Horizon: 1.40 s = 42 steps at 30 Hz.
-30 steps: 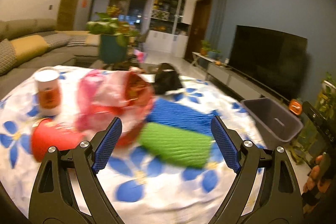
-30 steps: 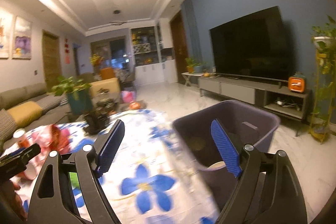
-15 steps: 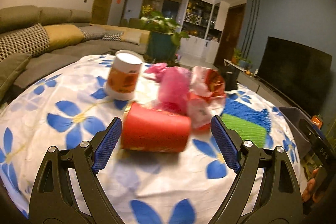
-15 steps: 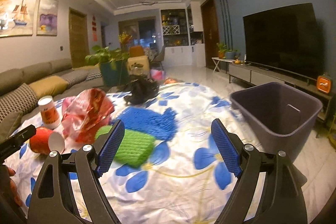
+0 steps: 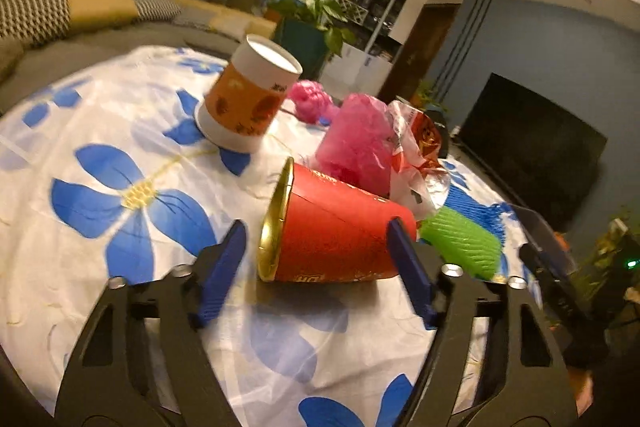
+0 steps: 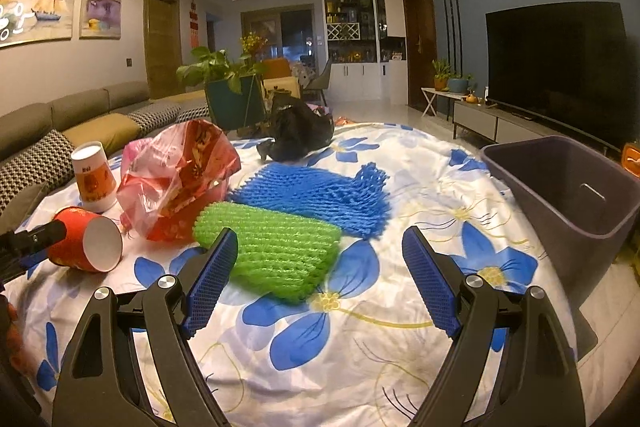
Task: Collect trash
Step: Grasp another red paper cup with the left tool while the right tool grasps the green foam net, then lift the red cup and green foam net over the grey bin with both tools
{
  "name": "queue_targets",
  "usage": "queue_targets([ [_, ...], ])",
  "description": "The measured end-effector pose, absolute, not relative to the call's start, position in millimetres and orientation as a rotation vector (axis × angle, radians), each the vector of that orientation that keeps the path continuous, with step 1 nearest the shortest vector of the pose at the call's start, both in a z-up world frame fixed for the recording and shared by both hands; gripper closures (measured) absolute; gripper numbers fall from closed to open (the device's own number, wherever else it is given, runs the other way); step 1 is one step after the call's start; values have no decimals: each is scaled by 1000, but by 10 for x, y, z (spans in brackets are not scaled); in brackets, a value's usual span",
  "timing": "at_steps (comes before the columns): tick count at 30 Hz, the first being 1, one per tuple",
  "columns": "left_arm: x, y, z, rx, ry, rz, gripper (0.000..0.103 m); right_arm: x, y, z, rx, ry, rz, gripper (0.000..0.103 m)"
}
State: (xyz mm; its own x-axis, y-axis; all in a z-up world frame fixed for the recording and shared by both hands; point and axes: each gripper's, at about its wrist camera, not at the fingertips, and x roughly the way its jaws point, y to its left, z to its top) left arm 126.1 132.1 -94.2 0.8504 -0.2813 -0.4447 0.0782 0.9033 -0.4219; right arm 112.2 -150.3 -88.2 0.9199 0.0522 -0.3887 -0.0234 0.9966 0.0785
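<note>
A red paper cup [image 5: 336, 231] lies on its side on the floral cloth, between the open jaws of my left gripper [image 5: 316, 267]; it also shows in the right wrist view [image 6: 86, 241]. An orange-and-white cup [image 5: 246, 103] stands upside down behind it. A pink and red plastic bag [image 6: 180, 183] lies beside a green foam net [image 6: 272, 247] and a blue foam net [image 6: 316, 195]. My right gripper [image 6: 320, 275] is open and empty just before the green net. A black bag [image 6: 298, 135] lies farther back.
A grey bin [image 6: 576, 195] stands off the cloth's right edge. A sofa [image 6: 60, 131] runs along the left, a potted plant [image 6: 228, 87] stands behind the cloth, and a TV [image 6: 560, 67] on a low cabinet is at the right.
My left gripper has swung left and moved in, so the red cup now lies between its jaws. My right gripper has turned from the bin toward the green net.
</note>
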Motion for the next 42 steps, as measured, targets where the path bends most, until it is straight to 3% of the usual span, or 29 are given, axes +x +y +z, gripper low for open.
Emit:
queue_targets([
  [8, 1188, 1185, -967, -388, 544, -293, 88, 1273, -1439, -962, 78, 441, 61, 24],
  [12, 1115, 1080, -948, -366, 530, -305, 102, 1356, -1409, -997, 85, 465, 73, 28],
  [23, 915, 914, -815, -298, 467, -251, 102, 1538, -1450, -1108, 132, 547, 105, 48],
  [26, 912, 914, -813, -288, 469, -241, 102, 1555, -1428, -1121, 132, 565, 133, 63],
  [31, 903, 919, -827, -298, 477, -235, 102, 1557, -1398, -1152, 144, 583, 179, 96],
  [42, 828, 907, -768, -301, 459, -219, 102, 1225, -1521, -937, 162, 520, 212, 99],
])
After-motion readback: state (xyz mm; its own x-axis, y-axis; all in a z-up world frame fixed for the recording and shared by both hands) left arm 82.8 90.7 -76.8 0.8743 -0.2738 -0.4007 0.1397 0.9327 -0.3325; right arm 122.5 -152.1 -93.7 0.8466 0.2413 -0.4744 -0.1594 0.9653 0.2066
